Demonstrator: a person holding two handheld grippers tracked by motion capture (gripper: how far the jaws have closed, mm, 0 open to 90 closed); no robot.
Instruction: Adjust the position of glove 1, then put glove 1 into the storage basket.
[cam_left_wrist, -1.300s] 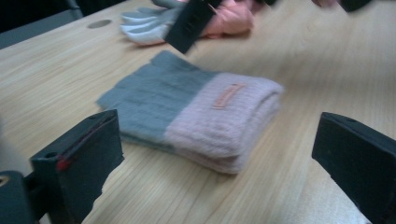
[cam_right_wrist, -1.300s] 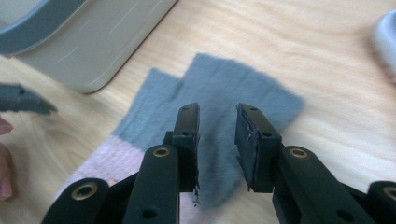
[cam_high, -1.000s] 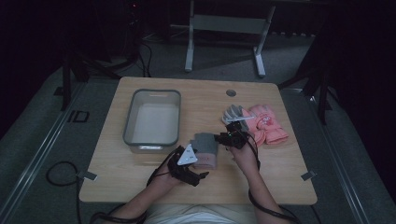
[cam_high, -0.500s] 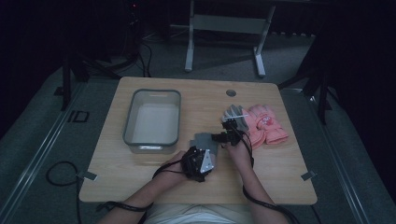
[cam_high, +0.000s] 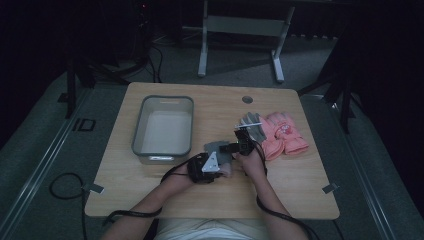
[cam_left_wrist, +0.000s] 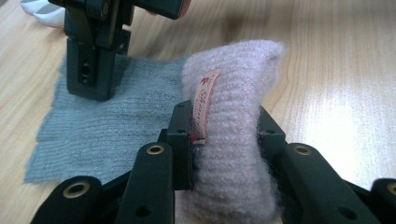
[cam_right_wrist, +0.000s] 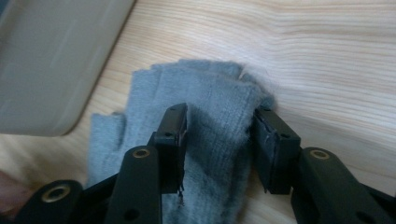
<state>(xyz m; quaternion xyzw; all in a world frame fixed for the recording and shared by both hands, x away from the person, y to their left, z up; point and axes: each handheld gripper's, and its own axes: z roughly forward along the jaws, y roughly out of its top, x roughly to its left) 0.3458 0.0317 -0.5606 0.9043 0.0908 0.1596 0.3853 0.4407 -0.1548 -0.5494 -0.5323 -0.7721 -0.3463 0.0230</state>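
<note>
A flat grey knitted glove (cam_high: 216, 149) (cam_left_wrist: 107, 126) (cam_right_wrist: 210, 116) lies on the wooden table (cam_high: 150, 190). My right gripper (cam_high: 242, 143) (cam_right_wrist: 219, 135) presses down on it, jaws apart, straddling a strip of the cloth without pinching it. The tip of that gripper (cam_left_wrist: 89, 70) also stands on the grey cloth in the left gripper view. My left gripper (cam_high: 207, 167) (cam_left_wrist: 225, 135) is shut on a bunched pale pink knitted glove (cam_left_wrist: 231, 116) with a small label, held just beside the grey glove.
A grey empty bin (cam_high: 162, 125) (cam_right_wrist: 46, 60) stands left of the gloves. Two pink gloves (cam_high: 285, 135) and a grey-and-white glove (cam_high: 252, 125) lie at the right. A round hole (cam_high: 247, 99) sits in the tabletop at the back.
My left gripper has moved right and slightly nearer the table's front edge, closing in on the right gripper. The right gripper has stayed on the grey glove.
</note>
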